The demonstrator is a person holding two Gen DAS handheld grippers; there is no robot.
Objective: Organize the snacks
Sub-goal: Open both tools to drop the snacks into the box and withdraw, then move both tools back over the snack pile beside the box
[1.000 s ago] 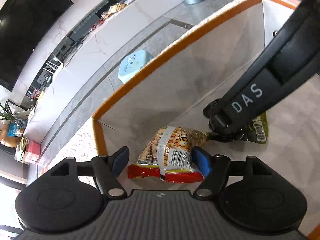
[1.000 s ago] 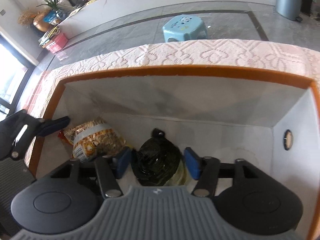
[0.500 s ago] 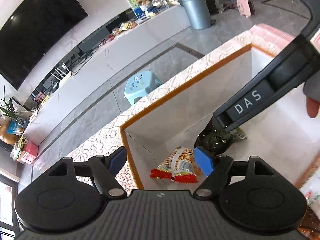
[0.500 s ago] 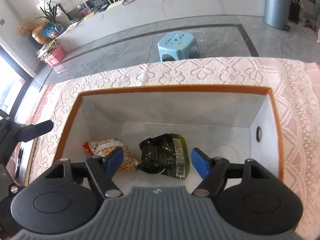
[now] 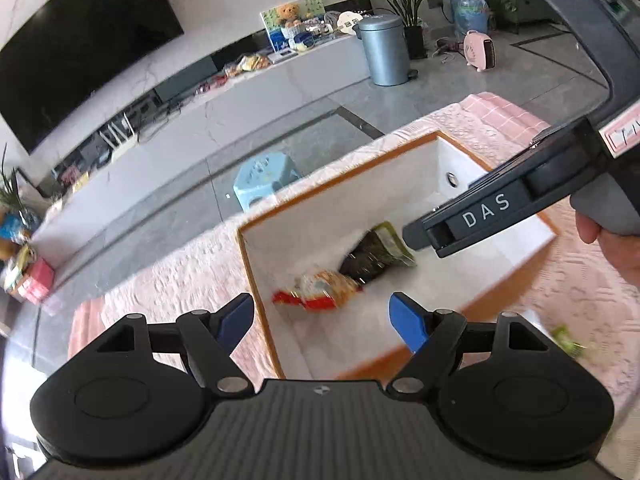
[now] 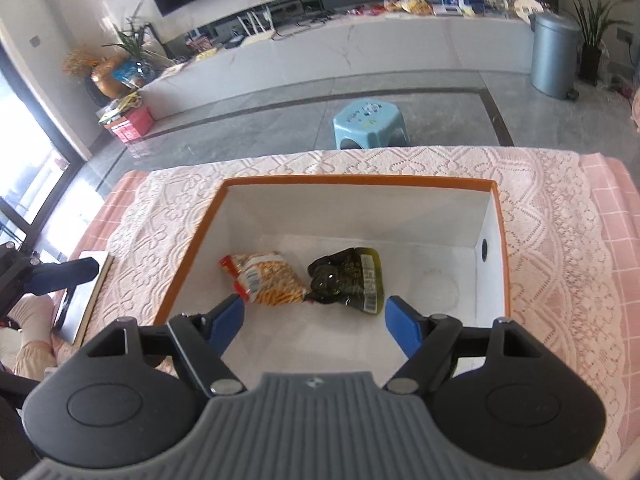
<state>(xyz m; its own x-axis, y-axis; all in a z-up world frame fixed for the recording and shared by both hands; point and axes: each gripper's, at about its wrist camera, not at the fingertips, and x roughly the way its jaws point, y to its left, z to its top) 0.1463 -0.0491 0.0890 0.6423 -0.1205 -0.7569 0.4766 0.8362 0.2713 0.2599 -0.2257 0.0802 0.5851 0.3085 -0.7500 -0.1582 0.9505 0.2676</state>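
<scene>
A table under a pink checked cloth (image 6: 612, 216) and a white lace cover (image 6: 552, 240) fills mid-frame. On the lace sits an open white box (image 6: 360, 179) with an orange rim. At the left edge a flat board (image 6: 86, 300) lies partly on the lace.

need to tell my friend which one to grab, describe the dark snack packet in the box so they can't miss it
On the lace tablecloth sits a white box with an orange rim. Two packets lie on its floor; the dark green packet is the right-hand one, glossy, with a barcode strip, unlike the orange-and-red packet beside it.
</scene>
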